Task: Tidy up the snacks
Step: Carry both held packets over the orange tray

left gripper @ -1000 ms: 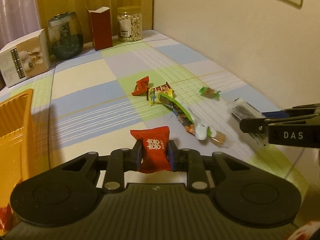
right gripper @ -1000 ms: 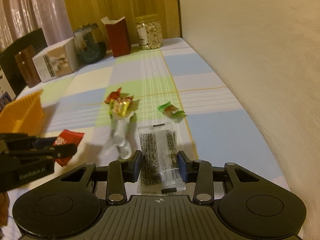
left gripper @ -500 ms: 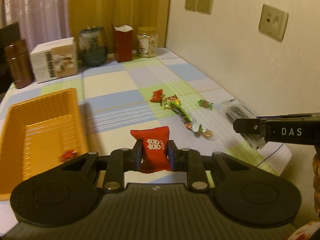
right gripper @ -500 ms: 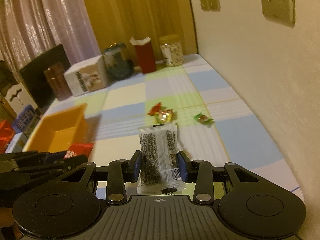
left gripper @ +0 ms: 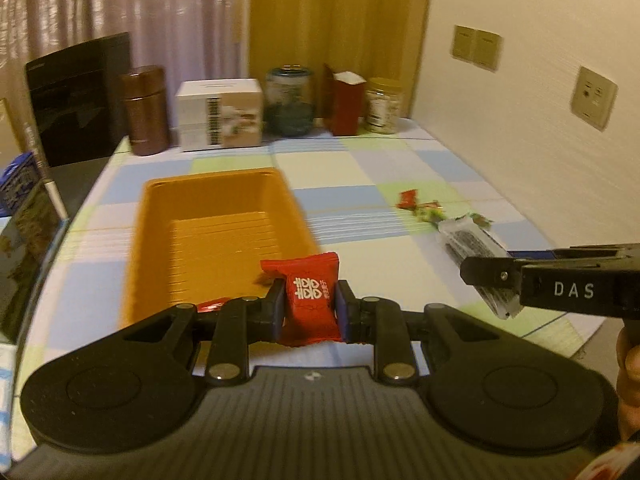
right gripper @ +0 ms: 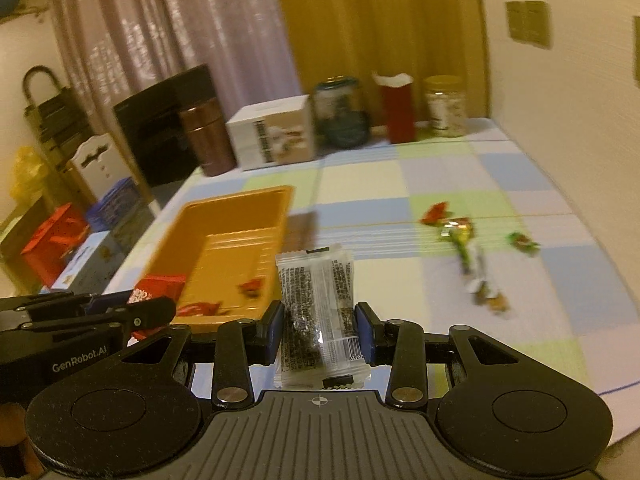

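While clamped – left tool grips red candy

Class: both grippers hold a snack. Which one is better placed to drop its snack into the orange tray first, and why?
Probably the left gripper: its red candy hangs beside the orange tray, while the right gripper with its clear packet sits farther off.

We cannot read the blurred loose sweets on the worktop, and the left hand-held gripper hides the orange tray's near end.
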Demonstrator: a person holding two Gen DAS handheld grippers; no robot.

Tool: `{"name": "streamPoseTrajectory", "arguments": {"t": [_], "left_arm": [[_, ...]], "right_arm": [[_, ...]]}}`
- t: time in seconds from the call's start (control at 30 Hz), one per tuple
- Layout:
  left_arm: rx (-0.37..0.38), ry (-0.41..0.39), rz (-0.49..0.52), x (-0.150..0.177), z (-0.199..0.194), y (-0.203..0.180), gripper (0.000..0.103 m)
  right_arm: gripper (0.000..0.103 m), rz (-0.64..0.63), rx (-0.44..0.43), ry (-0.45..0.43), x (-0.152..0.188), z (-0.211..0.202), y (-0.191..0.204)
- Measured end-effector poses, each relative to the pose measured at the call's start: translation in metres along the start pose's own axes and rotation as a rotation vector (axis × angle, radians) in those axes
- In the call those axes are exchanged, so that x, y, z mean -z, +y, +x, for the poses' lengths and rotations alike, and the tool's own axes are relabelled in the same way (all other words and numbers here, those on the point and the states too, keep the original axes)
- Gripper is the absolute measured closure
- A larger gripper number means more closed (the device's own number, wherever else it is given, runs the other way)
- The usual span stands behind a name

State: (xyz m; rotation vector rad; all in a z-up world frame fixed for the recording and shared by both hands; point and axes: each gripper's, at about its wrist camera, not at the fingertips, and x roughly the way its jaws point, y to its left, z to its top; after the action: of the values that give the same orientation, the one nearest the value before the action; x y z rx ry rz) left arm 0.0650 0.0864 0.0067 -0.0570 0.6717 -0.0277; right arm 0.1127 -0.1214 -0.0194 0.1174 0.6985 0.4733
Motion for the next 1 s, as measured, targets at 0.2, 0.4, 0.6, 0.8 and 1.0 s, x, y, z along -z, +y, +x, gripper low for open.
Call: {"name": "streamPoseTrajectory", "arguments": {"t": [0.2,0.4,0.6,0.8,1.0], "left_arm": [[-0.04,-0.001,-0.037,0.001,-0.008,0.03,0.08],[-0.054,0.0,-0.068,0.003,-0.004,0.049,0.08],[-0.057,0.007,-0.075,0.003,0.005,0.06,0.08],[-0.064,0.019,-0.065,-0.003,0.025,0.074,0.08],[-0.073,0.037,-0.046,-0.012,0.052,0.089,0.08]], "right_arm": [[0.064,-0.026,-0.032,0.023,0.001,0.018,0.033],[0.064,-0.045,-0.042,0.038,-0.004,0.033,0.046],[0.064,-0.064,-0.053,0.047,-0.012,0.052,0.055],[0.064,-0.076,-0.069,0.062,-0.021,0.078,0.062],[0.064,-0.062,-0.084,0.084,-0.031,0.11,0.063]]}}
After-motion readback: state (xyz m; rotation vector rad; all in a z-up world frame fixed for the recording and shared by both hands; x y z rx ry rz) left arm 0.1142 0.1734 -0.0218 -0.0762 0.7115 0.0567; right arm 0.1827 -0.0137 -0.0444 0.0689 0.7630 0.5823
